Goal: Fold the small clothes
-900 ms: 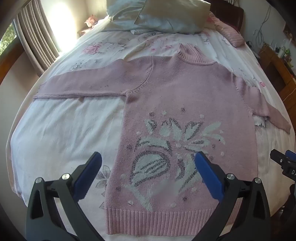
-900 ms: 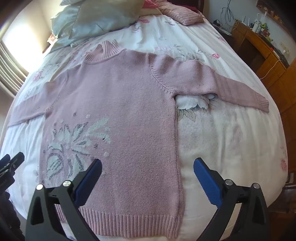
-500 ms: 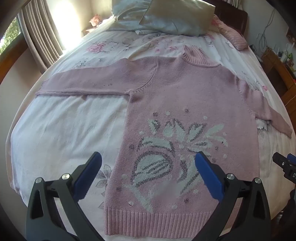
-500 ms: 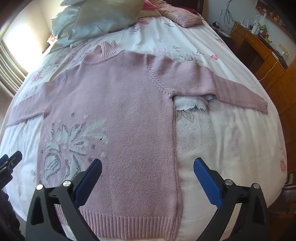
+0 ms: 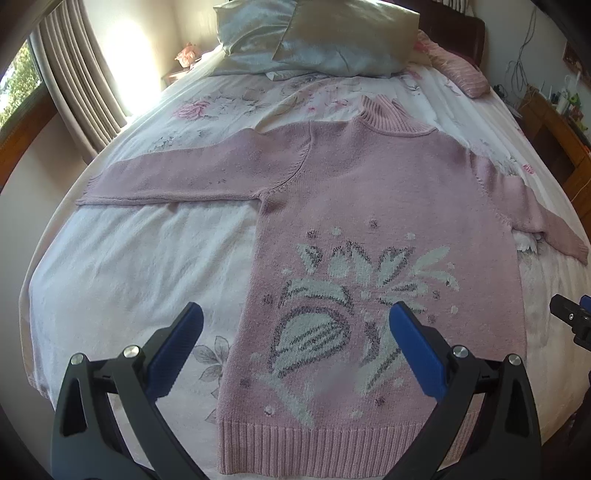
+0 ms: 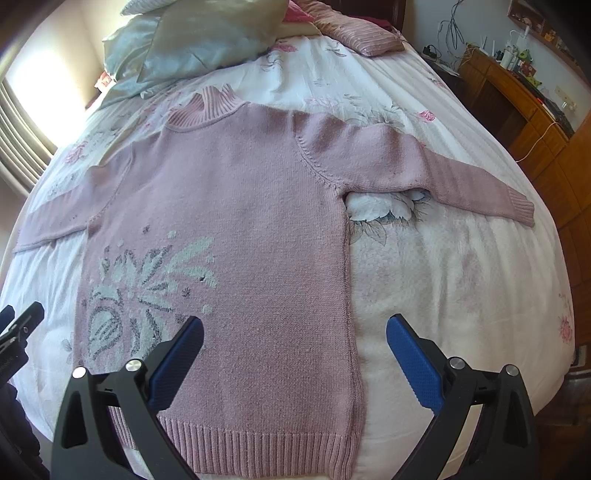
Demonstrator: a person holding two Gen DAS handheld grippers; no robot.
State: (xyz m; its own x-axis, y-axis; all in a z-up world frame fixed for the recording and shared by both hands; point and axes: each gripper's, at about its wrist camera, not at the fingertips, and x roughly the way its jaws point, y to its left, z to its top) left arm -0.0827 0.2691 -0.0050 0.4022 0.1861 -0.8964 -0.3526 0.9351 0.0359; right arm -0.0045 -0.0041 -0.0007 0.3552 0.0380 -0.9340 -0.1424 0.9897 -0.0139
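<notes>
A pink knitted sweater with a pale floral pattern lies flat, front up, on the bed, both sleeves spread sideways and the ribbed hem nearest me. My left gripper hovers open above the hem's left part, nothing between its blue fingers. My right gripper hangs open over the hem's right part and the sweater's right side seam, also holding nothing. The tip of the right gripper shows at the right edge of the left wrist view.
The bed has a white floral cover. Pillows lie at the head, with a pink striped cushion beside them. Curtains and a window stand to the left, a wooden dresser to the right.
Both grippers have drifted slightly, so the sweater sits a little differently in each view. Both stay open and the sweater has not been touched.
</notes>
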